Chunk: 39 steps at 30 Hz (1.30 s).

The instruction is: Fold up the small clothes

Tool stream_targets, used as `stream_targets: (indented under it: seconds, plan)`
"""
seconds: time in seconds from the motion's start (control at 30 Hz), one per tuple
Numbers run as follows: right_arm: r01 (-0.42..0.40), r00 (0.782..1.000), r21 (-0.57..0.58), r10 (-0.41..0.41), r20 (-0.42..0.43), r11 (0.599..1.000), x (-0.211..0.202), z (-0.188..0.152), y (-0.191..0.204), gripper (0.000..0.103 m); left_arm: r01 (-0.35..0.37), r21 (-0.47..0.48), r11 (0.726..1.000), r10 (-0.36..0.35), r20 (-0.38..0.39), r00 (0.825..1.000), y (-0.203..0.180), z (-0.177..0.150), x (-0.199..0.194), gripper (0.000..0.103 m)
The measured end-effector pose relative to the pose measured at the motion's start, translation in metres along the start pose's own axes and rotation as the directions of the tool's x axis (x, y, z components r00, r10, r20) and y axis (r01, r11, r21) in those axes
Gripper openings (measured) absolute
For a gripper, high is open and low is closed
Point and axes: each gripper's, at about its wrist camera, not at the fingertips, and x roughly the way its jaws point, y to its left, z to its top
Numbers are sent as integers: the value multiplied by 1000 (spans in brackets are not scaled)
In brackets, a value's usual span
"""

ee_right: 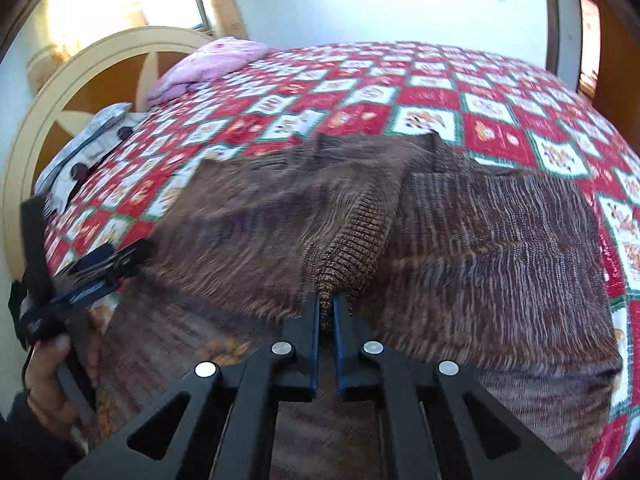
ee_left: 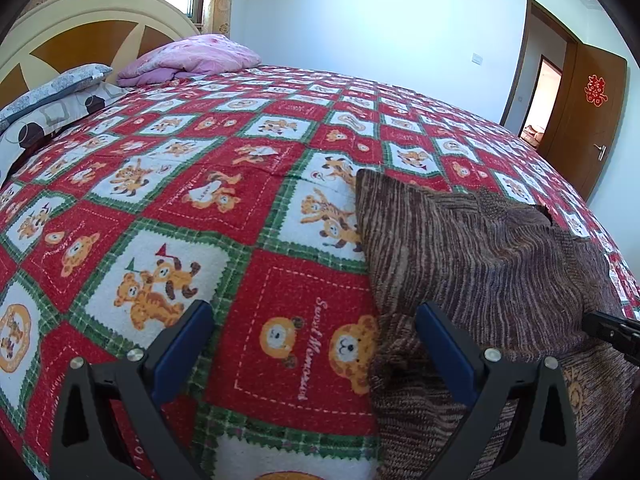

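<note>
Sweater (ee_right: 460,232), brown knit, on bed (ee_left: 256,216); right gripper (ee_right: 327,312) clamped on ribbed cuff, left gripper (ee_left: 316,320) apart beside sweater's edge; draw sleeve across evenly, keeping fabric flat.

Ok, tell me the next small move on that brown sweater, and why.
Probably carry the right gripper, shut on the ribbed cuff, across the brown sweater and lay the sleeve flat. The left gripper hangs open at the sweater's edge, holding nothing.
</note>
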Motion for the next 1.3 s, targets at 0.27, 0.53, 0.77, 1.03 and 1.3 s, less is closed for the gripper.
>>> stream_targets:
  seconds: [0.27, 0.53, 0.77, 1.03, 1.3]
  plan:
    - [143, 989, -72, -141, 37, 987, -6, -5, 4, 35, -21, 15, 1000, 21, -10, 1000, -3, -1, 1, 103]
    - [-10, 994, -41, 14, 110, 999, -1, 42, 6, 40, -16, 10, 1000, 16, -8, 1000, -3, 0, 2, 103]
    - [172, 985, 29, -173, 14, 985, 56, 54, -36, 52, -19, 12, 1000, 19, -10, 1000, -2, 0, 2, 103]
    - [58, 994, -41, -54, 91, 997, 6, 23, -1, 53, -30, 21, 999, 30, -16, 999, -3, -1, 3, 103]
    - [54, 999, -46, -54, -8, 998, 26, 2, -2, 52, -39, 28, 999, 40, -20, 999, -5, 0, 4, 103]
